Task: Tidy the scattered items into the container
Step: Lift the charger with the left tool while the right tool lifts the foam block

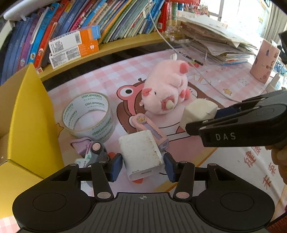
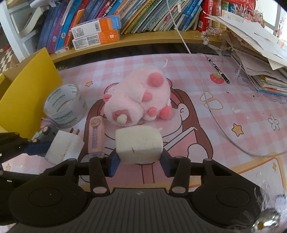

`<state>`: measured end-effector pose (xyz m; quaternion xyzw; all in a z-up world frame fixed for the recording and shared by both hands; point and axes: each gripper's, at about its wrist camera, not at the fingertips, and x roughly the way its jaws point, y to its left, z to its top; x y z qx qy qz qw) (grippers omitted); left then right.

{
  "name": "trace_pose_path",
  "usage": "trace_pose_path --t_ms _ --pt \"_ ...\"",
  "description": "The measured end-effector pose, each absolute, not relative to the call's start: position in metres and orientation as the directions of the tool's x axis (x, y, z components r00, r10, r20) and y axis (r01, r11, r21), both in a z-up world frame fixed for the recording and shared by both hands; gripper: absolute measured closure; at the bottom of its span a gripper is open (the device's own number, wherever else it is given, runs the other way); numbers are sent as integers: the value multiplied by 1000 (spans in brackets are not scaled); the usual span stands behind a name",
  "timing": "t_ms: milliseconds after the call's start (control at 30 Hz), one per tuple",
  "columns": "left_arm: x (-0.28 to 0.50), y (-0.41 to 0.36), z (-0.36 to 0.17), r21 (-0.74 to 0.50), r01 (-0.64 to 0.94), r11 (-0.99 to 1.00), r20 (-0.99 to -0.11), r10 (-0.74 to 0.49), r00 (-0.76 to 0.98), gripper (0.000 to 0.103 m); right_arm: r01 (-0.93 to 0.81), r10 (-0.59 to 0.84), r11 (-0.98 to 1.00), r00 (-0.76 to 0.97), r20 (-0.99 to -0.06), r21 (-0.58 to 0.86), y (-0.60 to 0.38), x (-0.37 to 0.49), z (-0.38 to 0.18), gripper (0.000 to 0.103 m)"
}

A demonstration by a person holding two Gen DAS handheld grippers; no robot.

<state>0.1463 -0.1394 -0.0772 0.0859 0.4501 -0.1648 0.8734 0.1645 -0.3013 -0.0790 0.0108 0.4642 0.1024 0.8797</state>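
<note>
A white charger block (image 1: 141, 156) lies on the pink checked mat, and my left gripper (image 1: 143, 166) is shut on it, one blue pad against each side. My right gripper (image 2: 140, 161) is shut on a cream foam block (image 2: 139, 145); in the left wrist view this right gripper (image 1: 202, 123) reaches in from the right, holding the foam block (image 1: 199, 113). The yellow box (image 1: 30, 116) stands at the left edge. Loose on the mat are a clear tape roll (image 1: 88, 114), a pink plush pig (image 1: 166, 87), a pink cutter (image 1: 148, 129) and a purple-grey small tool (image 1: 93, 150).
A shelf of books (image 2: 143, 16) and orange-white cartons (image 2: 96, 34) runs along the back. A pile of papers (image 2: 256, 53) fills the back right. A white cable (image 2: 206, 89) crosses the mat. A pencil (image 2: 218, 69) lies near it. A pink cup (image 1: 265, 61) stands far right.
</note>
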Motion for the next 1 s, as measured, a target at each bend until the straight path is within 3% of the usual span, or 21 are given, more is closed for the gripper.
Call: trace_pose_path --t_ms 1000 --pt "70 -117 -20 17 395 919 -708 -267 653 55 -149 171 984 625 -762 99 -291 81 -34 58"
